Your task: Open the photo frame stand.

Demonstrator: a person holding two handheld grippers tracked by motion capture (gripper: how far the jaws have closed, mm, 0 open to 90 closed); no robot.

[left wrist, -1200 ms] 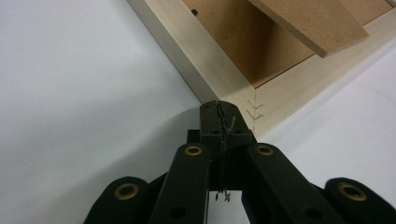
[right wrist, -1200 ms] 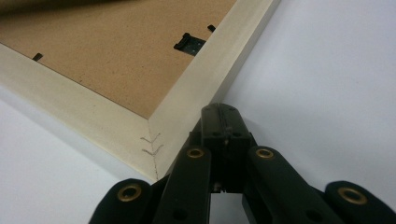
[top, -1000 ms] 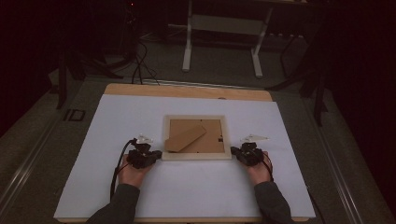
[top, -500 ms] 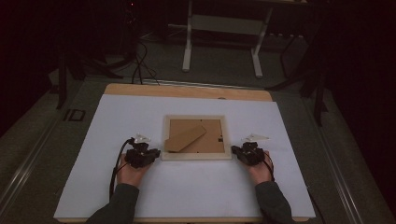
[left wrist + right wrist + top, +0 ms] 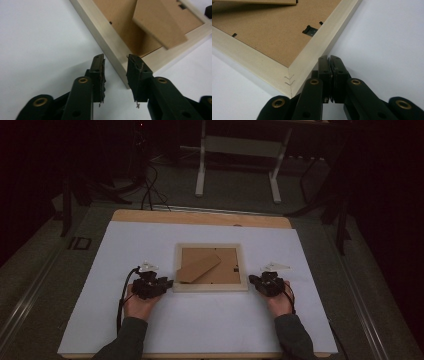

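Our left gripper [image 5: 115, 61], jaws just opening, straddles the pale wooden face-down picture frame's [image 5: 210, 286] corner; our right gripper [image 5: 329, 61] is pressed together beside it.

Pale wooden picture frame [image 5: 210, 287] lies face-down, brown stand apparently raised.

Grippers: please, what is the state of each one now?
Left gripper: open, has just been opening, frame corner between the jaws, not pressed.
Right gripper: closed, holding nothing.
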